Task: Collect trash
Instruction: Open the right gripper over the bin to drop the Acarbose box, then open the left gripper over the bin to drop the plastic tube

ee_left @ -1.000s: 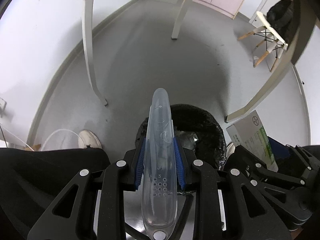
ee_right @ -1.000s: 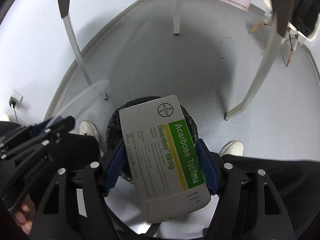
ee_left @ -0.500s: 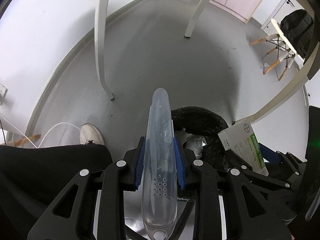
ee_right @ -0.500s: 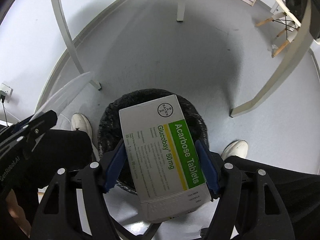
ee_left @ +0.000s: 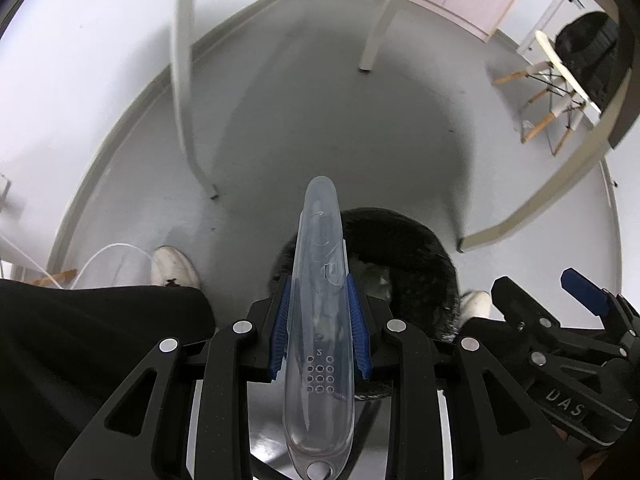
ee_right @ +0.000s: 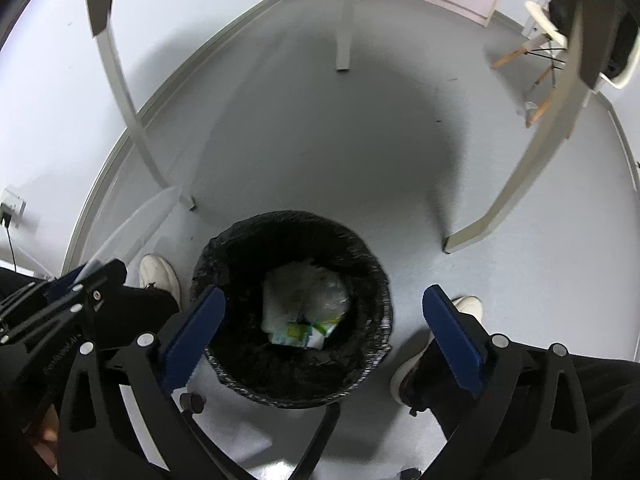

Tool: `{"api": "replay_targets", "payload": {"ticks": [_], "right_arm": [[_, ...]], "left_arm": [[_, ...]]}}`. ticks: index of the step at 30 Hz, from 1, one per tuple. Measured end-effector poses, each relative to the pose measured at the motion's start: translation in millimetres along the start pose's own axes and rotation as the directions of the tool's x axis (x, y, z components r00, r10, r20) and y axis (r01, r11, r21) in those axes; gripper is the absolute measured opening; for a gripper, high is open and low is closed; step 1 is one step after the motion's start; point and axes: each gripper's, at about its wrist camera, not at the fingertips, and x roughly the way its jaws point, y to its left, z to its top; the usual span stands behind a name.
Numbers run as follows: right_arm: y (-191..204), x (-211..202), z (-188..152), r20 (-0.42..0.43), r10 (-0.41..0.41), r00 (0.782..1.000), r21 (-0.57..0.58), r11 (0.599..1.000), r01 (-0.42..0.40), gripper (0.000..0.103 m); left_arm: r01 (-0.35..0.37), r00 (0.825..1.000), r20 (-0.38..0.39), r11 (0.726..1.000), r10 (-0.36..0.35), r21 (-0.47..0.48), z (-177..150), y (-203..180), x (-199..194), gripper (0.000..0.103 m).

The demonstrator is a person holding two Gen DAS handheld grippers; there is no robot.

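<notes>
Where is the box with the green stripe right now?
In the right wrist view it lies at the bottom of the black-lined trash bin, the medicine box just below a crumpled clear bag, under the open right gripper.

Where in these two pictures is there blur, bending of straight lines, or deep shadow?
Left wrist view: the black-lined trash bin is smeared by motion, and white table legs curve. Right wrist view: the bin's inside is dark; a leg bows.

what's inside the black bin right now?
In the bin, lined with a black bag: crumpled clear plastic and, at its near edge, a white-and-green carton. Anything beneath them is covered; the liner's dark sides show nothing else.
</notes>
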Motion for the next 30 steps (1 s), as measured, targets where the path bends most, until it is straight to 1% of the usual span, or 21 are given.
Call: {"api": "replay_targets", "payload": {"ticks": [4, 7, 11, 22, 24, 25, 27, 30], "right_arm": [[-24, -8, -5, 0.013, -0.027, 1.0, 0.033, 0.999, 0.026, 0.095], [-47, -12, -9, 0.014, -0.034, 0.999, 0.081, 0.996, 0.033, 0.095], [-67, -14, -17, 0.008, -0.008, 1.0, 0.139, 0.99, 0.007, 0.095], [-99, -21, -30, 0.02, -0.037, 0.999, 0.167, 0.985, 0.034, 0.095], [-101, -20, -31, 0.02, -0.034, 0.999, 0.172, 0.985, 0.03, 0.095], [-102, -20, -31, 0.021, -0.032, 0.999, 0.175, 0.984, 0.028, 0.095], [-103, -20, -31, 0.019, -0.026, 0.999, 0.177, 0.984, 0.022, 0.095], [-104, -21, -30, 0.024, -0.013, 1.0, 0.174, 0.985, 0.009, 0.095]], "left_arm": [[0.031, 0.999, -0.012, 0.999, -0.031, 0.026, -1, -22, 5, 0.027], [0.041, 0.999, -0.021, 0.998, -0.04, 0.053, -2, -39, 9, 0.027], [0.044, 0.998, -0.038, 0.996, -0.041, 0.079, -4, -55, 18, 0.027], [0.053, 0.998, -0.051, 0.989, -0.047, 0.136, -8, -84, 24, 0.028], [0.031, 0.999, -0.044, 0.989, -0.025, 0.145, -7, -85, 25, 0.038], [0.02, 0.999, -0.038, 0.989, -0.015, 0.149, -7, -84, 25, 0.044], [0.019, 0.999, -0.04, 0.989, -0.013, 0.146, -6, -83, 27, 0.047], [0.006, 1.0, -0.027, 0.989, -0.002, 0.15, -6, -83, 26, 0.06]]}}
